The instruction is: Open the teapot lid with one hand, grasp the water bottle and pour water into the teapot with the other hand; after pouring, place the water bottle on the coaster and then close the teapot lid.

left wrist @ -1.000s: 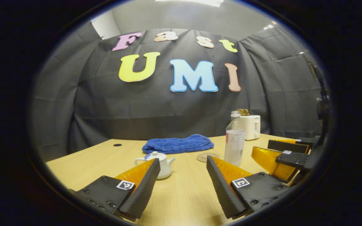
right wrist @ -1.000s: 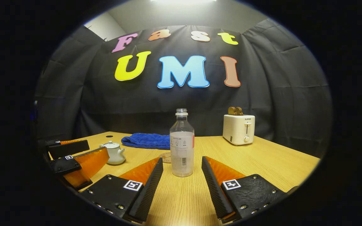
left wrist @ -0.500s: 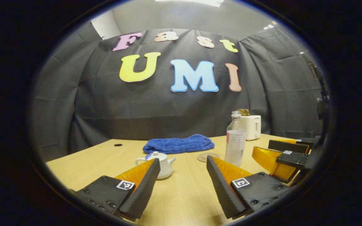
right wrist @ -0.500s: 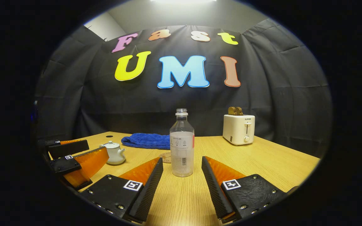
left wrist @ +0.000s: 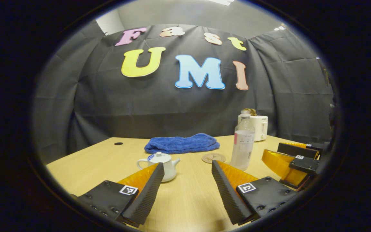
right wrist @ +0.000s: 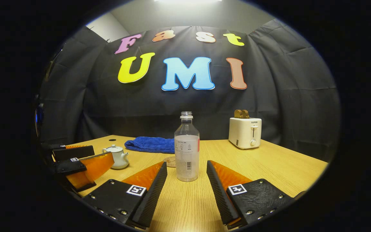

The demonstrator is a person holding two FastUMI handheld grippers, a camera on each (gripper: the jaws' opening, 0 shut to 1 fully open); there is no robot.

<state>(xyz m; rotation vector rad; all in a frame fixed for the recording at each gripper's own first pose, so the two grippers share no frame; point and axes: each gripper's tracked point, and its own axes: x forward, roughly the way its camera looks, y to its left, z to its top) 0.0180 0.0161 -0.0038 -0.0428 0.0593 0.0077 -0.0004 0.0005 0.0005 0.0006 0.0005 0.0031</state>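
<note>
A small white teapot (left wrist: 164, 162) with its lid on stands on the wooden table (left wrist: 85, 164), just beyond my left gripper (left wrist: 187, 165), which is open and empty. Its left finger hides part of the pot. A clear uncapped water bottle (right wrist: 187, 151) stands upright right in front of my right gripper (right wrist: 186, 163), which is open with the fingers apart from the bottle. A round coaster (left wrist: 213, 158) lies between teapot and bottle (left wrist: 242, 145). In the right gripper view the teapot (right wrist: 118, 156) sits at the left, behind the left gripper (right wrist: 79, 164).
A folded blue towel (left wrist: 181, 143) lies at the back of the table. A white toaster (right wrist: 245, 132) stands at the back right. The right gripper (left wrist: 296, 159) shows at the right edge of the left gripper view. Black cloth walls close the booth.
My left gripper has risen and shifted slightly, so the teapot and coaster sit a little lower and flatter before it. The right gripper and the bottle have stayed put.
</note>
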